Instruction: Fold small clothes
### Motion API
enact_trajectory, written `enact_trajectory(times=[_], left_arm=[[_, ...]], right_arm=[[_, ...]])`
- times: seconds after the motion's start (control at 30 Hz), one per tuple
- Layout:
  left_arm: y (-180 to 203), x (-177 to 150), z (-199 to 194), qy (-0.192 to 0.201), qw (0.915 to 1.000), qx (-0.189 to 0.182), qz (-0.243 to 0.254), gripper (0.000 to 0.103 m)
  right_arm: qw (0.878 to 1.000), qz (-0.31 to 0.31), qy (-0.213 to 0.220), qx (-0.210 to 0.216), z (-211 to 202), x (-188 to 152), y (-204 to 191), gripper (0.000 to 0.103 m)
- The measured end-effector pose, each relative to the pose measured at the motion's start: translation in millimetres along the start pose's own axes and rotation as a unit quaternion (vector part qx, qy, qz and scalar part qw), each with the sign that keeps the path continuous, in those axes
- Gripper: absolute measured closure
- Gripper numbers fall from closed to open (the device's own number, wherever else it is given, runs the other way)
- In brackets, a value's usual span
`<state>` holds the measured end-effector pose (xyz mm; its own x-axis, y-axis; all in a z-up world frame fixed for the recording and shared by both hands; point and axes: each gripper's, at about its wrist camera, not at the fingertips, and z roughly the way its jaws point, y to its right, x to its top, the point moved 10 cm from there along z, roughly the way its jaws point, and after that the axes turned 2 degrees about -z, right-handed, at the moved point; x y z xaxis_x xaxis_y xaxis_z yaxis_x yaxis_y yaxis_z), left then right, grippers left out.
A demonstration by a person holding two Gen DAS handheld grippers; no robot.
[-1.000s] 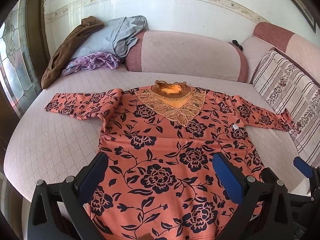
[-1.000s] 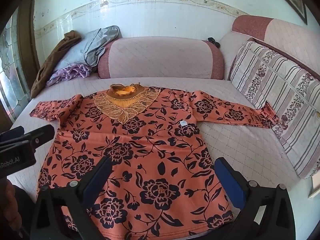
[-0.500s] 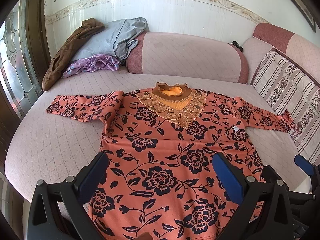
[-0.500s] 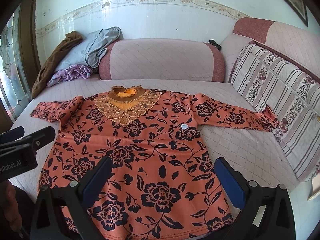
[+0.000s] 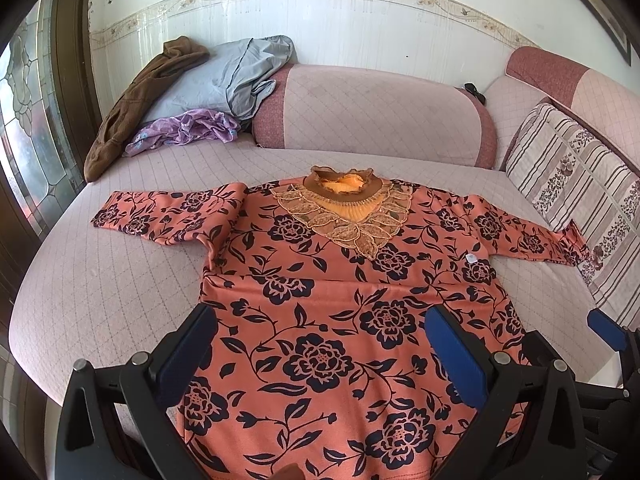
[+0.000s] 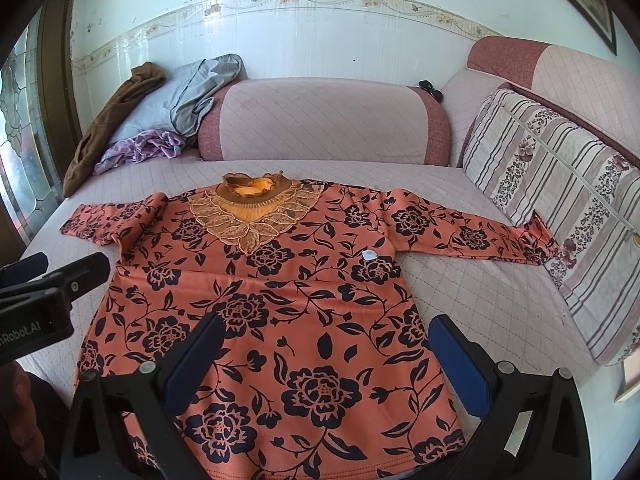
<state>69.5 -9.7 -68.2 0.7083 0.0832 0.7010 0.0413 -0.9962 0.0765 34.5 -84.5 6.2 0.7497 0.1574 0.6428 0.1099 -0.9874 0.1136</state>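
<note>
An orange long-sleeved top (image 5: 340,300) (image 6: 288,300) with dark blue flowers and a gold lace collar lies flat, front up, on the pink quilted sofa seat (image 5: 100,280). Both sleeves are spread out sideways. My left gripper (image 5: 320,336) hovers open above the lower half of the top, with nothing between its blue pads. My right gripper (image 6: 328,344) is also open and empty above the lower half, further right. The left gripper's body (image 6: 44,304) shows at the left edge of the right wrist view.
A heap of brown, grey and purple clothes (image 5: 188,96) lies at the sofa's back left corner. A round pink bolster (image 5: 372,116) runs along the back. A striped floral cushion (image 5: 576,200) leans at the right, touching the right cuff. A stained-glass door (image 5: 28,128) stands on the left.
Both grippers have drawn back and risen a little, so the top sits slightly lower and further off in both views. The garment itself has not moved.
</note>
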Motion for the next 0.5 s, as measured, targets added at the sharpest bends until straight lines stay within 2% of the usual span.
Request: enact_trajectory(times=[0.17,0.3,0.5], left_arm=[[-0.5,0.0,0.4,-0.001,1.0,0.0,0.0,0.0],[-0.6,0.0,0.4,-0.001,1.0,0.001,0.001,0.0],[-0.7,-0.7,0.6,-0.001,1.0,0.002,0.002,0.0]], right_arm=[[1.0,0.002,-0.006,0.002,0.2,-1.4,0.0,0.0],[0.999,0.005,-0.03,0.009,1.7,-6.8,-0.1,0.0],[1.0,0.005,-0.025,0.007,2.0,-6.1,0.3,0.0]])
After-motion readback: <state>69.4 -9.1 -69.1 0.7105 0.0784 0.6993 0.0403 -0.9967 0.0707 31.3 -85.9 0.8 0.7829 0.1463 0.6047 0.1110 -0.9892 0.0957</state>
